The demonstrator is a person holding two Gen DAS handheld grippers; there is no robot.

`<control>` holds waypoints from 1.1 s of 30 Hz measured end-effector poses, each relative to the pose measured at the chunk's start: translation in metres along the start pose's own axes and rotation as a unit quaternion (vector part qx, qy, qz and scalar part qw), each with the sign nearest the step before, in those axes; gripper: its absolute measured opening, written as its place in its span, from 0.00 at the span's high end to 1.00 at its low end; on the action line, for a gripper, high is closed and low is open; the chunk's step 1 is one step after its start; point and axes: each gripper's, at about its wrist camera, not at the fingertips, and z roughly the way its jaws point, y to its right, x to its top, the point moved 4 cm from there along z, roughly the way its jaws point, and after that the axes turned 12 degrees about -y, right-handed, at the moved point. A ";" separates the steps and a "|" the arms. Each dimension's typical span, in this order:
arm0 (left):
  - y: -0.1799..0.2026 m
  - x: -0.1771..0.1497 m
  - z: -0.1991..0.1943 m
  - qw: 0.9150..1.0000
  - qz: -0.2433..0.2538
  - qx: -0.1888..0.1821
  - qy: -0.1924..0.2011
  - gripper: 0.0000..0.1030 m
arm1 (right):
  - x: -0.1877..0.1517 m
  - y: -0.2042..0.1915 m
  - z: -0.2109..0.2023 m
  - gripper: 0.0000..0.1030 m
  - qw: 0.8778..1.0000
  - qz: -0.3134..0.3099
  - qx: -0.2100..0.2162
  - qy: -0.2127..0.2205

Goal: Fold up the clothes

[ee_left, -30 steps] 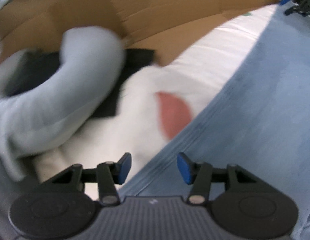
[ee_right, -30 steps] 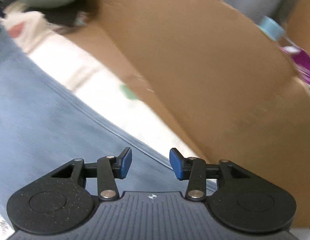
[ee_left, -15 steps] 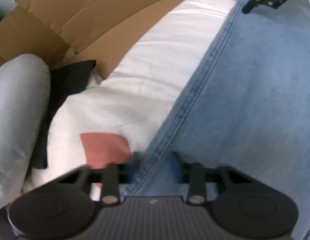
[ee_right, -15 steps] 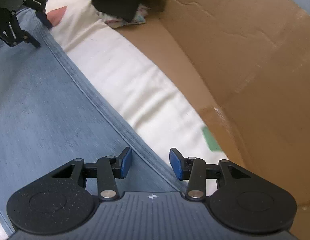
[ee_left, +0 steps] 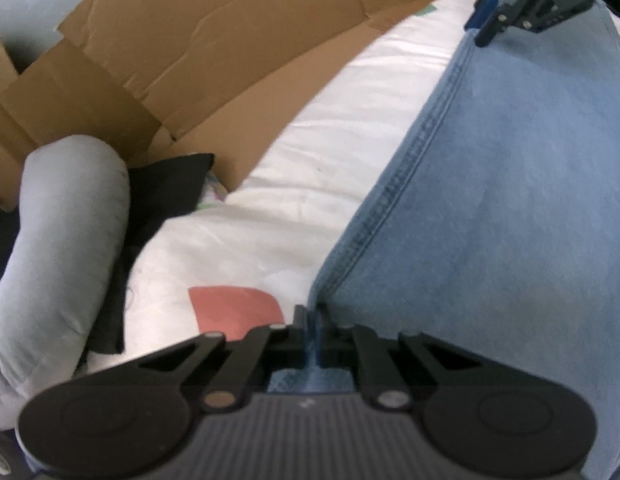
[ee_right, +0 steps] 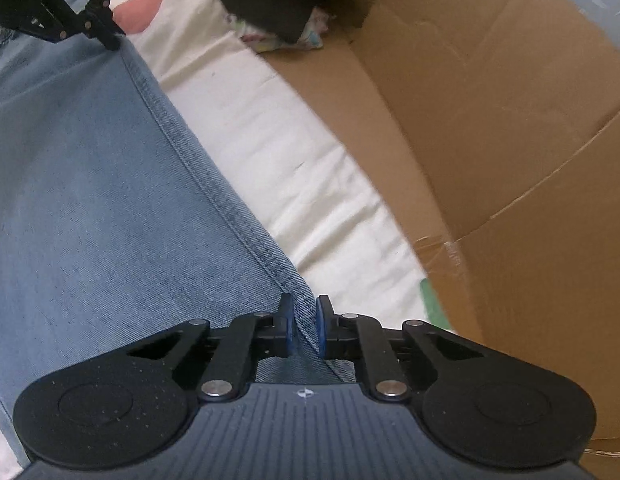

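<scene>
While both pinch the seamed edge of the jeans on the white bedding, the left gripper is clamped tight and the right gripper is closing. The denim runs lengthwise between them; cardboard and a grey bolster crowd beyond, their ends cut off.
</scene>
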 end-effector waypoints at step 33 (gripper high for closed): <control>-0.030 -0.097 -0.027 0.975 -0.220 0.025 0.011 0.78 | -0.227 0.125 -0.018 0.63 0.883 0.463 -0.077 -0.030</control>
